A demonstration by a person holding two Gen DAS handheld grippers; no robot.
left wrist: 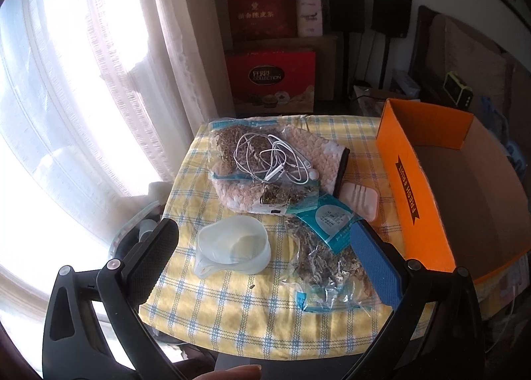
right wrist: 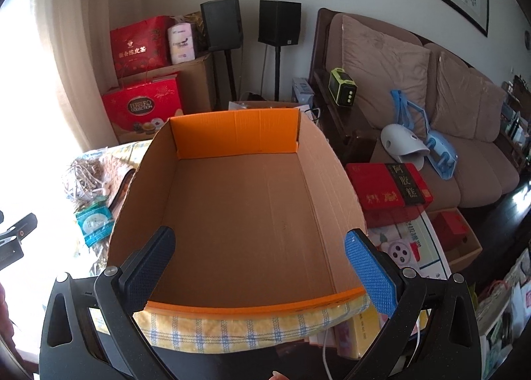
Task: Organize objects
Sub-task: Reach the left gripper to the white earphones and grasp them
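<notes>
Checked tablecloth [left wrist: 232, 313] overhanging table edge, orange box [right wrist: 232, 200] hollow, left gripper [left wrist: 265, 263] and right gripper [right wrist: 262, 267] fingers spread, holding nothing

The left gripper [left wrist: 265, 257] fills the lower part of its frame, fingers [left wrist: 151, 262] spread wide and holding nothing. The right gripper [right wrist: 262, 267] sits likewise at lower centre, its fingers [right wrist: 370, 272] wide apart, nothing between them.
</notes>
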